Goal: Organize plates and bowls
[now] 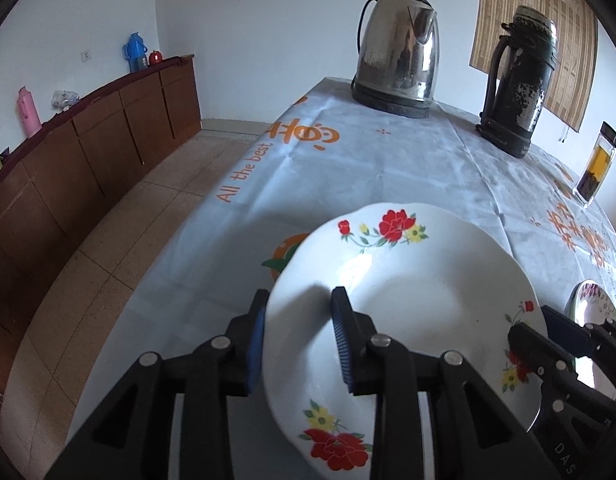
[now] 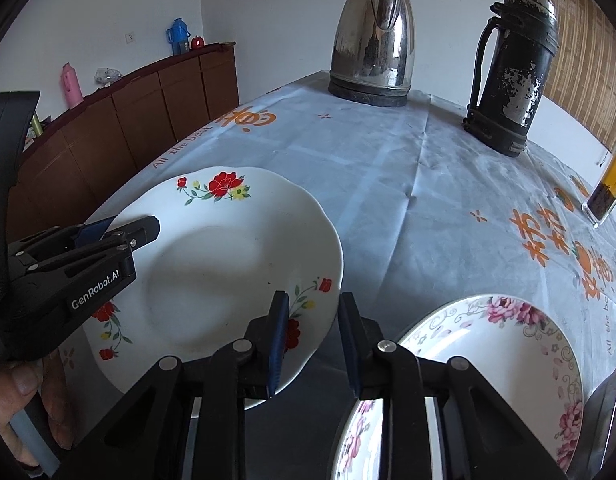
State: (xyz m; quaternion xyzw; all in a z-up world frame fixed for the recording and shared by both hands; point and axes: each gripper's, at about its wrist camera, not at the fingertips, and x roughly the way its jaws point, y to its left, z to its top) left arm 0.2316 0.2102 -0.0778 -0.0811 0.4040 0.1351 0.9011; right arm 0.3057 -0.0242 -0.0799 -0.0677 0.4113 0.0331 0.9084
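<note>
A white deep plate with red flowers (image 1: 407, 300) is held just above the tablecloth. My left gripper (image 1: 300, 340) is shut on its left rim, one finger under and one over the rim. The same plate shows in the right wrist view (image 2: 228, 264), with the left gripper (image 2: 120, 232) on its far-left rim. My right gripper (image 2: 311, 344) has its jaws parted around the plate's right rim; the left pad (image 2: 278, 340) touches the rim and a gap remains at the right one. A plate with pink flowers (image 2: 487, 364) lies on the table at the lower right.
A steel kettle (image 2: 371, 40), a worn black thermos (image 2: 507, 72) and a glass tea bottle (image 2: 607, 184) stand at the far side of the table (image 2: 387, 184). A wooden sideboard (image 1: 88, 140) runs along the left wall. A dark object (image 2: 611, 408) sits at the right edge.
</note>
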